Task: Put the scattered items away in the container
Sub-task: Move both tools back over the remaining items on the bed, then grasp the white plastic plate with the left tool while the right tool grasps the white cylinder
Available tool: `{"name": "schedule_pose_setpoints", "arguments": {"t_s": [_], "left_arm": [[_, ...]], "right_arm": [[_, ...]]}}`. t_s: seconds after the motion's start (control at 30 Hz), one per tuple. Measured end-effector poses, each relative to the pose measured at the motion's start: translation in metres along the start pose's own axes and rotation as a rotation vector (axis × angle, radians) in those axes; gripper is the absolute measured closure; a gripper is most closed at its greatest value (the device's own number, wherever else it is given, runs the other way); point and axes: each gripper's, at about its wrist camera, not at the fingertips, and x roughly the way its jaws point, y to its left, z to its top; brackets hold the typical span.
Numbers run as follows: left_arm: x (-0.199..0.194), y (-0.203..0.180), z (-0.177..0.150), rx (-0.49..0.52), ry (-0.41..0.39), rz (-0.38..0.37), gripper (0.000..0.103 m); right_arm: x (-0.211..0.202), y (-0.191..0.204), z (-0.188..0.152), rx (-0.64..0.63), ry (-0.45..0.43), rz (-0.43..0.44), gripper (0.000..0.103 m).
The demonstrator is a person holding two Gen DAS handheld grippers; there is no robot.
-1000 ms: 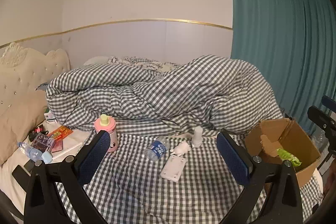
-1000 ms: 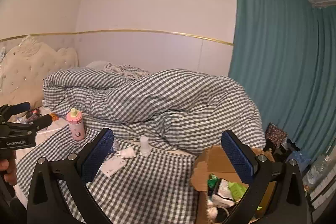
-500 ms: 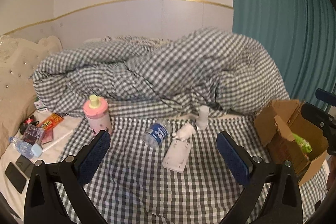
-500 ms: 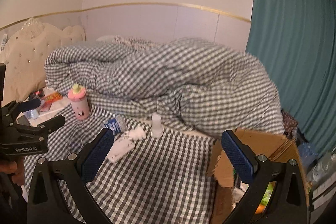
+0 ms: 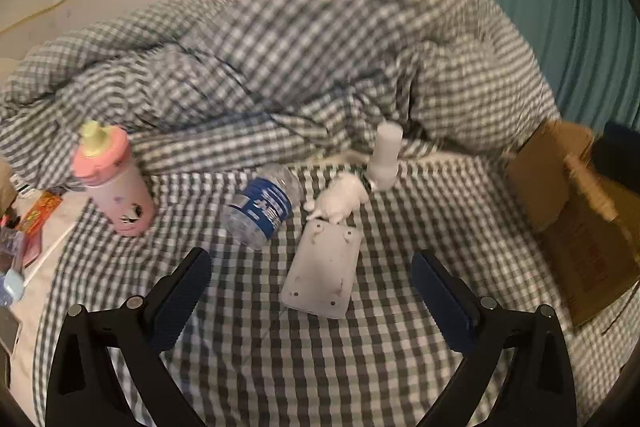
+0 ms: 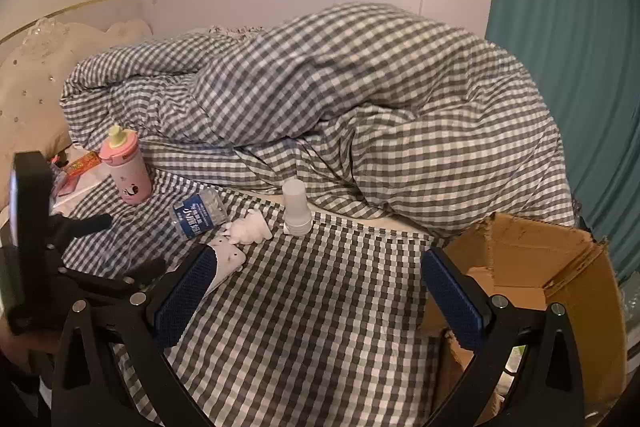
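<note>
Over the last second both tongs have dropped and pushed in toward the bed, so the clutter now fills the lower views instead of sitting small in the middle. The left tongs [image 5: 310, 277] hang spread and empty, with the white flat plate [image 5: 322, 269] lying on the checked sheet [image 5: 320, 367] between their tips. That looks like the first pick lining up, though nothing is gripped yet. The right tongs [image 6: 318, 279] are also spread and empty, above bare sheet.

Just beyond the plate lie a small white figure [image 5: 340, 201] and a water bottle [image 5: 262, 207] on its side, close together, so the tips have little room there. A white bottle [image 5: 384, 161] stands behind them and a pink cup [image 5: 114, 179] stands off to the left.

The cardboard box [image 6: 536, 267] sits at the near right corner of the bed, its torn flaps up; open sheet runs between it and the items. Farthest back, the heaped duvet [image 6: 340, 99] walls in the items.
</note>
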Motion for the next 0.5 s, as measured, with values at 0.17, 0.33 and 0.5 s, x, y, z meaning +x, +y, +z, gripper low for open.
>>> {"name": "schedule_pose_setpoints", "arguments": {"t_s": [0.17,0.33,0.5], "left_arm": [[0.039,-0.003,-0.006,0.025,0.050,-0.027,0.007],[0.068,-0.004,-0.011,0.034,0.095,-0.047,0.011],[0.092,-0.005,-0.019,0.037,0.126,-0.068,0.013]], "right_arm": [[0.029,-0.001,-0.005,0.016,0.036,0.011,0.000],[0.058,0.000,-0.011,0.025,0.072,0.024,0.000],[0.081,0.002,-0.016,0.034,0.101,0.034,0.000]]}}
